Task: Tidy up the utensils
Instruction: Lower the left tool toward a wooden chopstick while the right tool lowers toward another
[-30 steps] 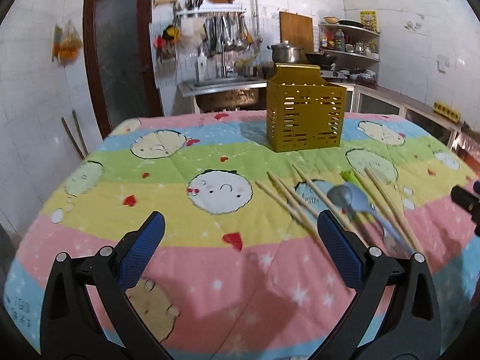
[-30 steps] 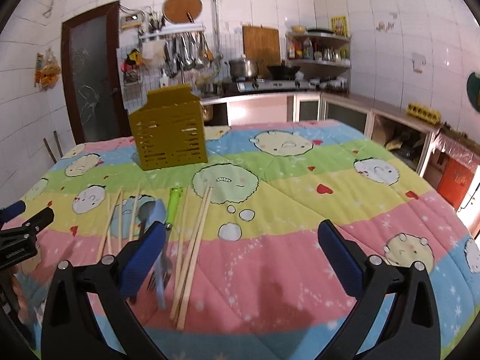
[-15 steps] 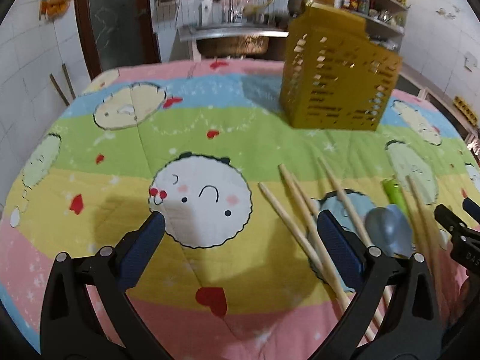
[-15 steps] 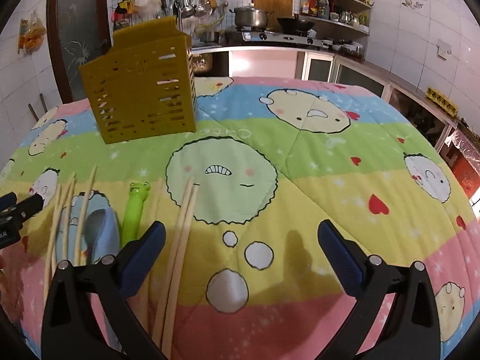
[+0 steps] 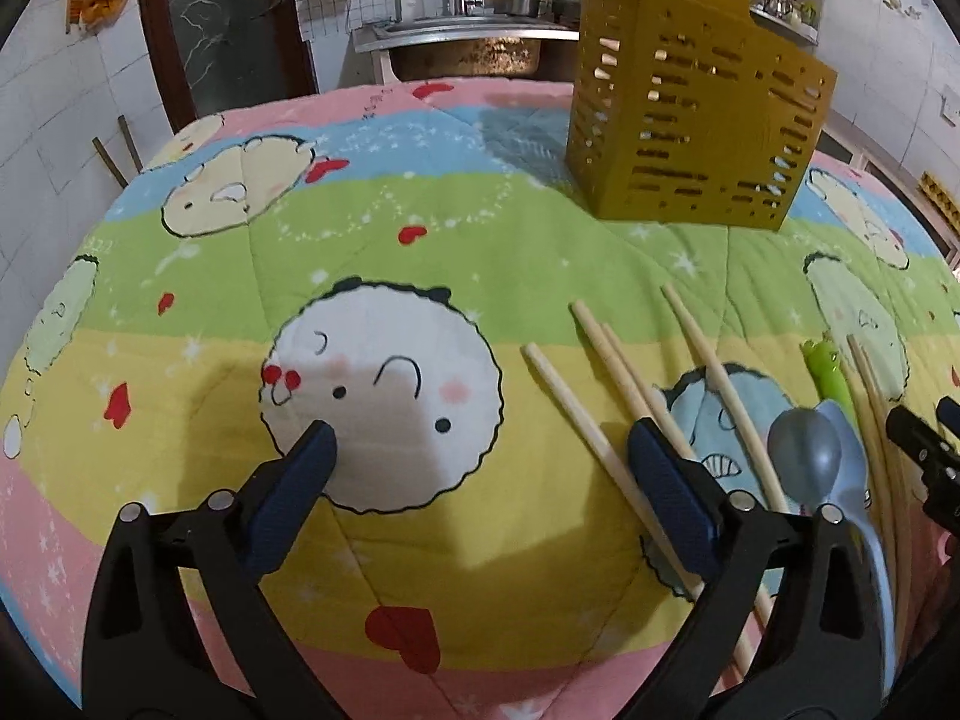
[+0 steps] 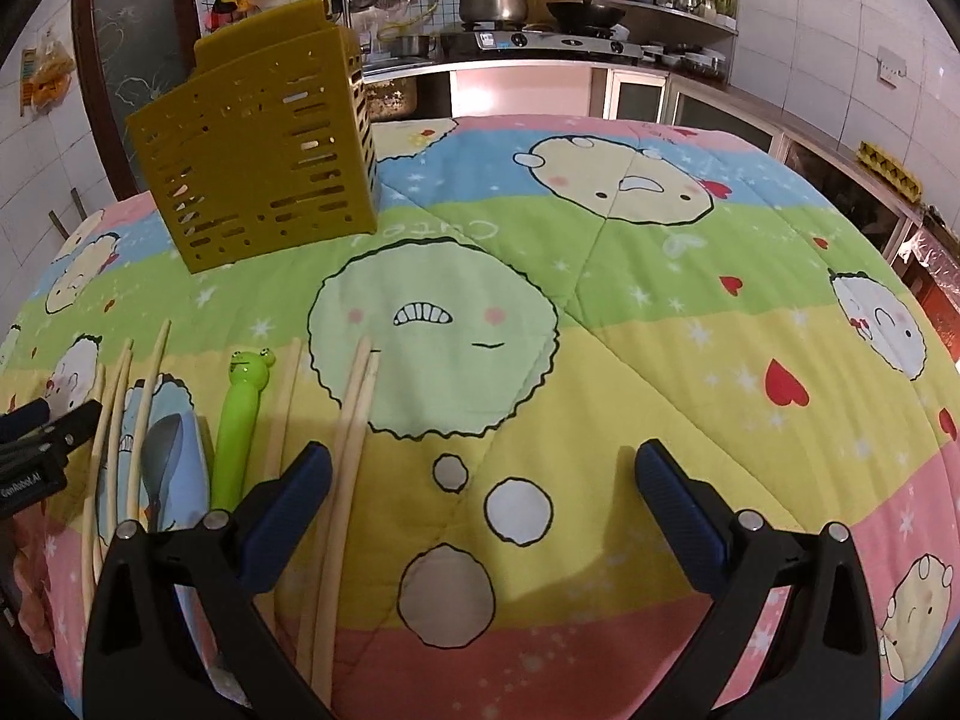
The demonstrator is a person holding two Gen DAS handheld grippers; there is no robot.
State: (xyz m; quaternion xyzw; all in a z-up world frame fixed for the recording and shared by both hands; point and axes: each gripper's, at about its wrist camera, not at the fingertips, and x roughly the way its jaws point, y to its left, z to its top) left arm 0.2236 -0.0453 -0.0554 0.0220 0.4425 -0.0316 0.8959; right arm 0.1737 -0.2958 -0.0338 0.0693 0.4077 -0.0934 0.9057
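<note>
On the tabletop (image 6: 630,360) nothing's sorted yet: chopsticks (image 5: 606,438), spoon (image 5: 804,456) and green handle (image 6: 237,426) lie loose, holder (image 5: 690,114) at 1 o'clock; we've got left tongs (image 5: 480,492) and right tongs (image 6: 483,498) wide, empty.

From the right wrist I read "Cute", upside down, stitched on the quilt's (image 6: 600,276) green stripe just near the yellow utensil holder (image 6: 258,162). White lettering on the left gripper (image 6: 36,468) looks like "GenRobot.AI", partly cut off.
</note>
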